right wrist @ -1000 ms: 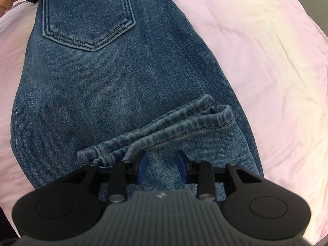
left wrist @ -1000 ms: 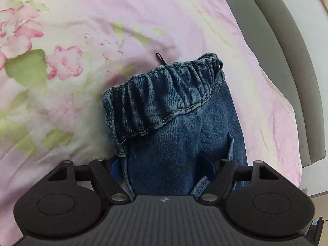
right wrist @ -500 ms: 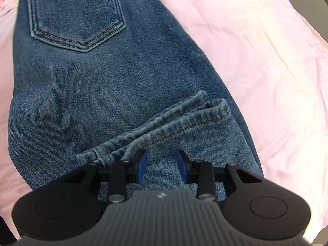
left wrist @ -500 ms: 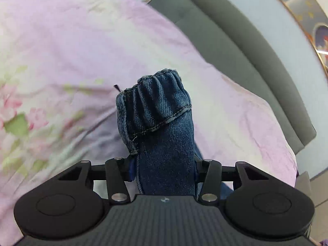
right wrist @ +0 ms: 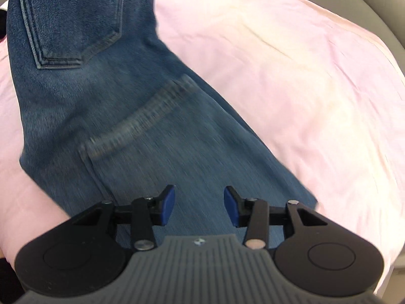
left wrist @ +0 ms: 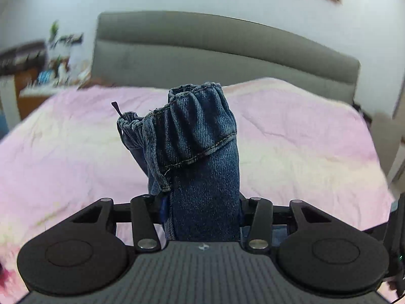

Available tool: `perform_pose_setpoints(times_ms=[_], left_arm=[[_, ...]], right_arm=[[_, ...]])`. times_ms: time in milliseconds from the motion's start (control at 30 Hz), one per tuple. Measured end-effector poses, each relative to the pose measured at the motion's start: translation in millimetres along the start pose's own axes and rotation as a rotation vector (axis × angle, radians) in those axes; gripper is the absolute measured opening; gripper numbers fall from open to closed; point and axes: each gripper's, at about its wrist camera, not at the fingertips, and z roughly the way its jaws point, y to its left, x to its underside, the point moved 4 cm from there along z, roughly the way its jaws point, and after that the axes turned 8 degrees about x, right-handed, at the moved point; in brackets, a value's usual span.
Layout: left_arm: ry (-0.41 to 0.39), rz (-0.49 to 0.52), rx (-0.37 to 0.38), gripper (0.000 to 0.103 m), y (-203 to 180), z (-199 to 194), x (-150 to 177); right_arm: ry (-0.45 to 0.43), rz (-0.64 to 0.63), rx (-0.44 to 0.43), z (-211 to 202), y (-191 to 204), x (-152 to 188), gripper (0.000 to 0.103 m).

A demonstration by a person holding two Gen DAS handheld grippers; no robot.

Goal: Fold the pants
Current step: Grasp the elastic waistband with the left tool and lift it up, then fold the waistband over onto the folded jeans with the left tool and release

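Note:
The blue denim pants (right wrist: 106,116) lie on the pink bedspread (right wrist: 291,81), back pocket (right wrist: 73,22) at the far end and the hem cuffs (right wrist: 141,121) folded over the legs, blurred by motion. My right gripper (right wrist: 199,206) is open and empty just above the denim, behind the cuffs. My left gripper (left wrist: 202,209) is shut on the elastic waistband end of the pants (left wrist: 195,147) and holds it bunched upright, lifted off the bed; its pads are mostly hidden by the cloth.
The pink bedspread (left wrist: 303,136) stretches ahead to a grey padded headboard (left wrist: 222,53). A cluttered wooden bedside table (left wrist: 45,76) stands at the far left. A white wall rises behind.
My left gripper has closed on the waistband and lifted it, tilting up from the bed toward the headboard. My right gripper has pulled back from the cuffs, still open.

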Motion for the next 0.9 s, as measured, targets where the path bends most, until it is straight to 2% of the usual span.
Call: perform_pose_setpoints(times_ms=[167, 233, 400, 500, 600, 667, 767, 900], left_arm=[[0.059, 0.294, -0.024, 0.052, -101.1, 29.2, 23.6], [0.109, 0.4, -0.021, 0.052, -136.2, 44.5, 40.7], [0.259, 0.673, -0.007, 0.052, -211.2, 84.3, 106.4], [0.357, 0.791, -0.009, 0.052, -235.9, 106.1, 147.9], [0.384, 0.846, -0.022, 0.053, -238.8, 117.9, 172.2], [0.404, 0.864, 0.006, 0.056, -239.5, 122.4, 176.0], [0.476, 0.808, 0.13, 0.063, -231.6, 122.9, 171.6], [0.487, 0.645, 0.314, 0.069, -208.6, 116.2, 150.4]], right_arm=[[0.022, 0.078, 0.029, -14.4, -34.7, 51.7, 0.04], [0.028, 0.119, 0.041, -20.4, -46.0, 68.8, 0.048], [0.034, 0.195, 0.036, -27.3, -64.1, 115.8, 0.049], [0.049, 0.21, 0.045, -25.4, -70.0, 136.0, 0.051], [0.075, 0.233, 0.045, -19.2, -73.8, 153.5, 0.052], [0.083, 0.242, 0.045, -18.7, -76.3, 163.5, 0.052], [0.078, 0.258, 0.046, -22.5, -80.6, 174.1, 0.052], [0.057, 0.304, 0.034, -29.0, -82.5, 174.4, 0.056]])
